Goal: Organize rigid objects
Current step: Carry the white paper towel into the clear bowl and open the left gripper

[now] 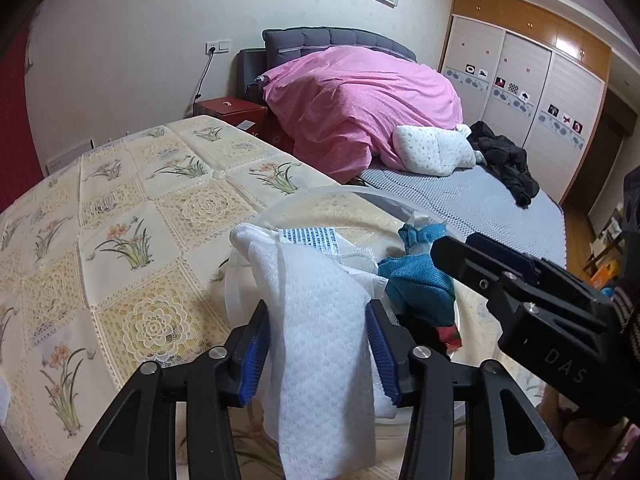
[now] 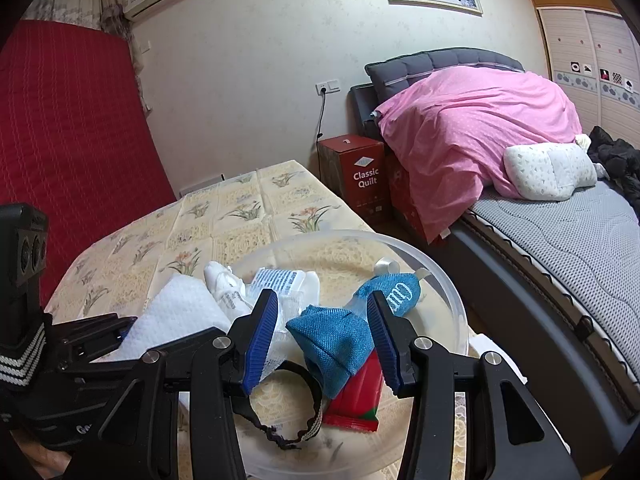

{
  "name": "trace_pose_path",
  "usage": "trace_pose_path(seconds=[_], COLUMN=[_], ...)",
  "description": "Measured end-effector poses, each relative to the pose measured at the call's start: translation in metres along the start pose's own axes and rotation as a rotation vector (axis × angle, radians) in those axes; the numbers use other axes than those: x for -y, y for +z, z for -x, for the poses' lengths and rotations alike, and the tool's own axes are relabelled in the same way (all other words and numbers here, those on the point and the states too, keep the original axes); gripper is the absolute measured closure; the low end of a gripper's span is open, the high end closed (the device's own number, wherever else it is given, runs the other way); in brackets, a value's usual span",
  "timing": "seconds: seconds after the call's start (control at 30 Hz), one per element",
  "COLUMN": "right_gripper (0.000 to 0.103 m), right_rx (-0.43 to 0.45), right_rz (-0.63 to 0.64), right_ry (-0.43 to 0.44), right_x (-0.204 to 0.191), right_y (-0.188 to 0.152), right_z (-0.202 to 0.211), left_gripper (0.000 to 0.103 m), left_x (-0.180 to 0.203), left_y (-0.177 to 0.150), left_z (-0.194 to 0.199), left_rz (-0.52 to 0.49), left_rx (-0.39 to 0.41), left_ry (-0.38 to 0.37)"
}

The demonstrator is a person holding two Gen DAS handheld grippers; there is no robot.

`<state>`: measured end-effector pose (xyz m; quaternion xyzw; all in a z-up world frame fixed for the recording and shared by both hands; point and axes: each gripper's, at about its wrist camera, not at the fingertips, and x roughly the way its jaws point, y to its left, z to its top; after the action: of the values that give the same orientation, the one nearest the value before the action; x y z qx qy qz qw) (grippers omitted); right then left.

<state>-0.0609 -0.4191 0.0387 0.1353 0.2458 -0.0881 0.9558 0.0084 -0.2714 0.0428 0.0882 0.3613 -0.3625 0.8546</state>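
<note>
A clear plastic bowl (image 1: pixel 320 192) (image 2: pixel 440 276) stands on the floral tablecloth (image 1: pixel 120 220). A white textured wipe (image 1: pixel 320 360) (image 2: pixel 180 312) drapes over its near rim. It lies flat between the blue pads of my left gripper (image 1: pixel 318 308), which stands open around it. Inside the bowl are a blue fabric pouch (image 2: pixel 336 340) (image 1: pixel 416 280), a red packet (image 2: pixel 360 400), a black hair band (image 2: pixel 296 420) and a white barcoded pack (image 2: pixel 280 280). My right gripper (image 2: pixel 322 296) (image 1: pixel 440 248) hovers open over the pouch, with a gap at its left pad.
The table's right edge drops to a narrow floor gap beside a bed (image 2: pixel 560 248) with a pink quilt (image 2: pixel 480 120) and a white pillow (image 2: pixel 548 172). A red box (image 2: pixel 356 172) stands behind the table. A red panel (image 2: pixel 68 120) lines the left wall.
</note>
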Motion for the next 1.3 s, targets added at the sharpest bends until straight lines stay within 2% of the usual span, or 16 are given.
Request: trace_pose_path(seconds=[0.43,0.53,0.67,0.7,1.3], right_gripper=[0.055,0.055,0.055,0.055,0.055], right_rx=[-0.002,0.001,0.005,0.007,0.022], right_rz=[-0.001,-0.002,-0.006,-0.006,-0.006], right_ry=[-0.001,-0.002,-0.005,-0.006,-0.002], right_x=[-0.001,-0.001,0.001,0.002,-0.007], right_y=[-0.001,-0.001,-0.005,-0.005,-0.001], right_z=[0.000,0.000,0.000,0.000,0.010], left_gripper=[0.039,0.031,0.004,0.002,0.000], left_x=[0.012,0.015,0.020,0.021,-0.010], left_y=[-0.004,-0.006,-0.006,-0.006,-0.004], left_z=[-0.012,-0.014,-0.008,-0.007,0.018], left_rz=[-0.081,-0.100,-0.123,-0.126,-0.027], left_rx=[-0.002,-0.002,0.025,0.035,0.074], left_ry=[0.055,0.055,0.069,0.076,0.067])
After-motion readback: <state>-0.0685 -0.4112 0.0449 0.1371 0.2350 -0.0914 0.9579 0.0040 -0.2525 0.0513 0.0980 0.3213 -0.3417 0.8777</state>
